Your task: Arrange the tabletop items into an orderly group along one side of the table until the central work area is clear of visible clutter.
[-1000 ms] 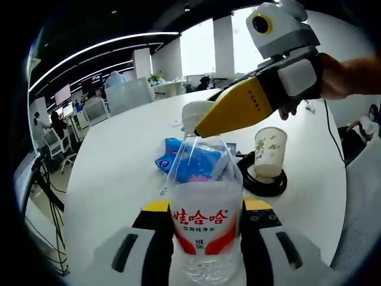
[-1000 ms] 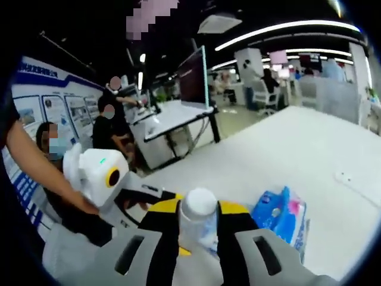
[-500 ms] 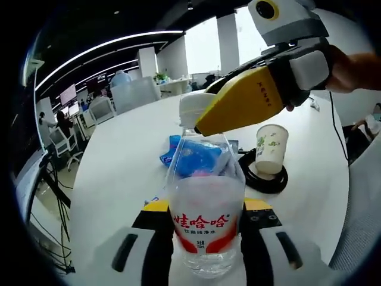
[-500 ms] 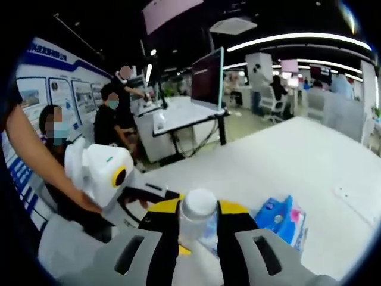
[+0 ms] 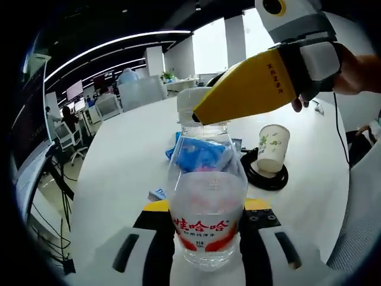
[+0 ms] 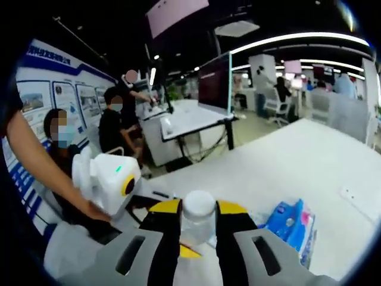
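Clear plastic is catching the light as the water bottle [image 5: 205, 208] is being gripped round its body by the left gripper [image 5: 205, 238], jaws pressing on either side, while the right gripper [image 6: 198, 229] is pinching the white cap [image 6: 199, 205], probably to steady it for carrying. It is being held above the white table [image 5: 119, 155], near the blue tissue pack [image 6: 292, 226]. Beyond, a paper cup [image 5: 272, 148] is sitting on a black coaster [image 5: 265, 177], awaiting grouping.
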The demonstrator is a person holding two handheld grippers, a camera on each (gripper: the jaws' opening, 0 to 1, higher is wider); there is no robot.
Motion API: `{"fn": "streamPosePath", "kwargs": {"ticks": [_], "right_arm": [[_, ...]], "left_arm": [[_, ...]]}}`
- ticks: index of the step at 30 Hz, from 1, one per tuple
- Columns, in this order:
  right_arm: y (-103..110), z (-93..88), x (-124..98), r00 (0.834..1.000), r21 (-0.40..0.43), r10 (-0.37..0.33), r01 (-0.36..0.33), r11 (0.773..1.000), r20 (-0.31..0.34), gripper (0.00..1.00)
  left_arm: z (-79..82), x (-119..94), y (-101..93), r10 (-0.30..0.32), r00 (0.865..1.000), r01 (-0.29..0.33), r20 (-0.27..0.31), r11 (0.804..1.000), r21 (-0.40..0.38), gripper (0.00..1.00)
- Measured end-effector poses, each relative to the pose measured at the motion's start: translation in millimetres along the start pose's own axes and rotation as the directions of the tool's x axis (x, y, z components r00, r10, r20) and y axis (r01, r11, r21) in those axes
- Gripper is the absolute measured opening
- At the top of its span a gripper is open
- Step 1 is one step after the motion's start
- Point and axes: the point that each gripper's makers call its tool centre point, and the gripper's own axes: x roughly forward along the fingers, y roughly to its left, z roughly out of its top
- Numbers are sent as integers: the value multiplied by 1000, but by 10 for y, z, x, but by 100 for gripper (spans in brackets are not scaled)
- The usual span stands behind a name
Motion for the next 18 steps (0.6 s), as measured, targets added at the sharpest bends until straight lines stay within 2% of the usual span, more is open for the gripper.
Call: {"fn": "streamPosePath", "kwargs": {"ticks": [10,18], "right_arm": [[61,11,20,1000,-29,15,-15,999,-9,19],[-16,46,-68,1000,-29,-4,5,1000,9,29]], "left_arm": [[-6,-39,5,20,1000,-20,24,999,-26,39],[-20,-63,59,47,998,-44,38,996,-74,39]]}}
